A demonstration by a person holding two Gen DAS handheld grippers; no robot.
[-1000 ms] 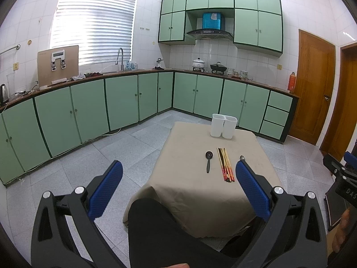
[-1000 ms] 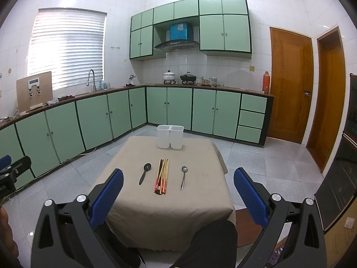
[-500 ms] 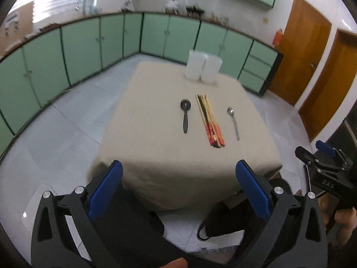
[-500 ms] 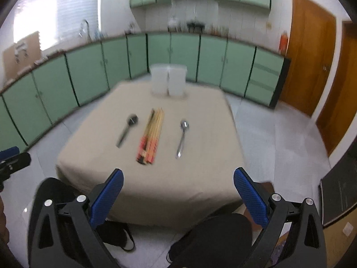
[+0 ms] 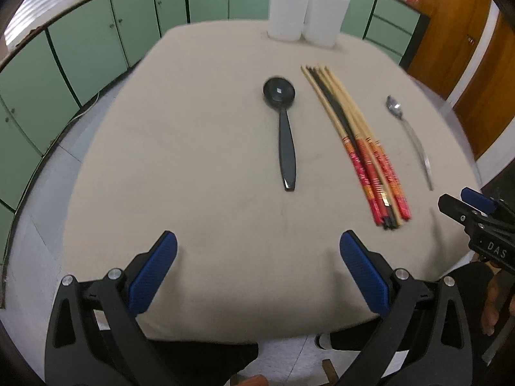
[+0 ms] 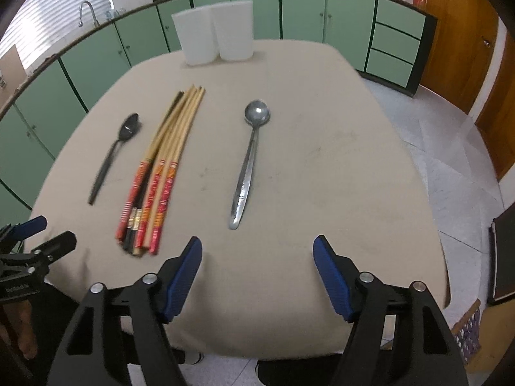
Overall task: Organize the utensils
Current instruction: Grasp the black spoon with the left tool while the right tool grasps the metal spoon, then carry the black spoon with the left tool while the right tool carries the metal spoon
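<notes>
Both claws hover over the near edge of the surface point(image 5: 199, 148), jaws apart, nothing held. Left claw point(image 5: 257, 251) sits near-left, right claw point(image 6: 257, 252) near-right; each shows at the edge of the other's view.

Utensils lie in a row mid-surface, handles toward near edge: black spoon point(image 5: 283, 128) on the left, chopsticks point(image 5: 357, 148) bundled in the middle, metal spoon point(image 6: 249, 160) on the right. All apart from each other, none touching. Chopsticks have red-orange patterned near ends, plain tan far ends, one dark stick among them.

White holder point(image 6: 214, 32) stands upright at the far edge, two compartments side by side; insides not visible from here. Nothing between utensils and holder.

Around: green cabinets point(image 6: 302, 9) along far and left walls, faucet point(image 6: 87, 9) far left, wooden door point(image 6: 457, 22) right, tiled floor point(image 6: 450, 148). Dark item at the right edge is cut off, can't identify. Frame slightly blurred; the person's dark trousers show below the near edge.
</notes>
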